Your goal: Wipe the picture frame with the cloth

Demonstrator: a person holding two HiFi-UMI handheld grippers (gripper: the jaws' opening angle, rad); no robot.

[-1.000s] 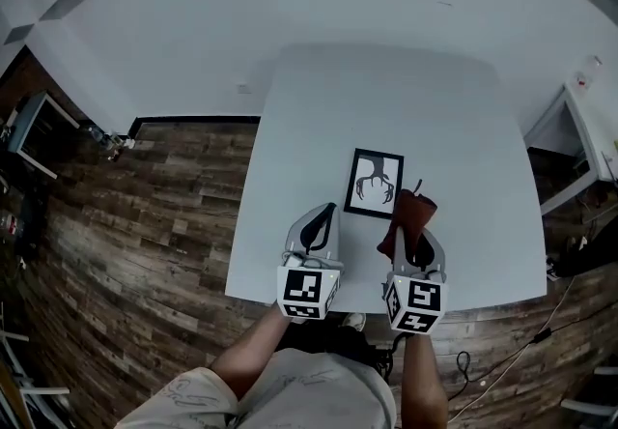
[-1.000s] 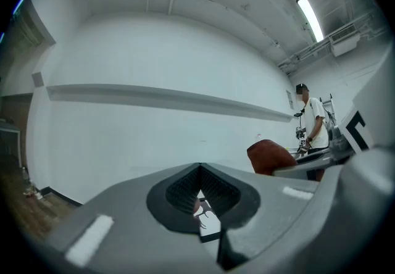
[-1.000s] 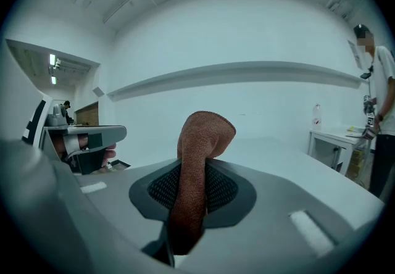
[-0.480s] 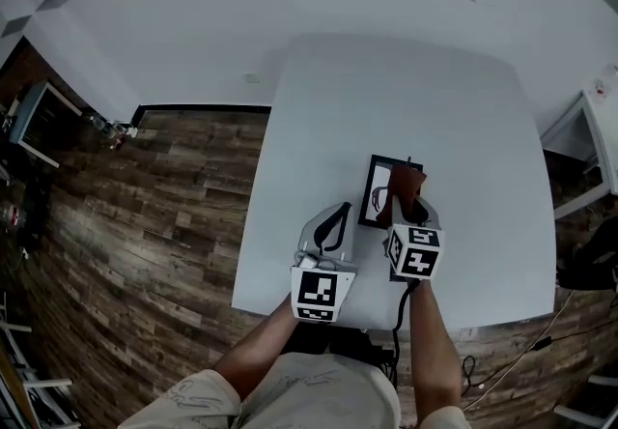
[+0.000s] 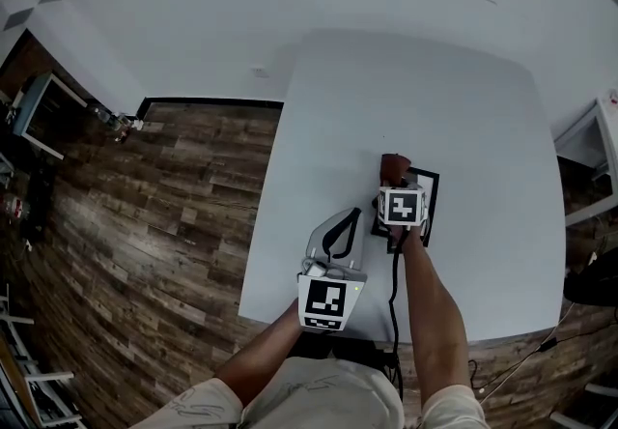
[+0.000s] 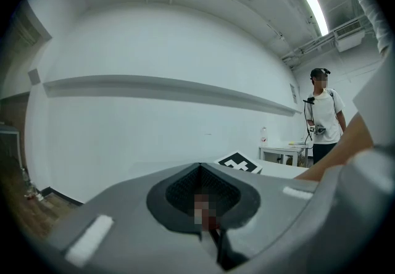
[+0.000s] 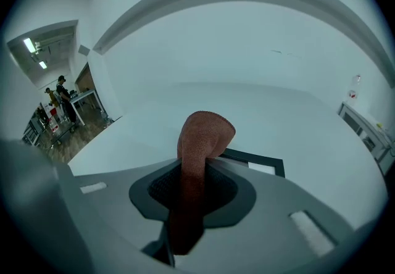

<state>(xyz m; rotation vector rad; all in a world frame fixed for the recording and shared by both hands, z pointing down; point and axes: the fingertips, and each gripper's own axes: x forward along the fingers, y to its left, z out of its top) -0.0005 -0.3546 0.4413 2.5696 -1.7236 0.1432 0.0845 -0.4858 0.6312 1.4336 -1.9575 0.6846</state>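
A black-edged picture frame [image 5: 429, 193] lies flat on the white table [image 5: 463, 108]; my right gripper's marker cube hides most of it. My right gripper [image 5: 394, 182] hovers over the frame's left part, shut on a brown cloth [image 5: 393, 166]. In the right gripper view the cloth [image 7: 203, 137] sticks up out of the shut jaws, with the frame's corner [image 7: 262, 160] just beyond it. My left gripper [image 5: 350, 215] rests near the table's front edge, left of the frame, shut with nothing held. In the left gripper view its jaws meet [image 6: 199, 169].
Wooden floor [image 5: 145, 214] lies left of the table, whose front edge [image 5: 290, 306] is close to my body. White furniture [image 5: 587, 161] stands at the right. A person [image 6: 323, 112] stands far off, and other people [image 7: 60, 95] are by a distant table.
My right gripper has carried the cloth forward from the table's front edge onto the frame. The left gripper has stayed near the front edge, still shut.
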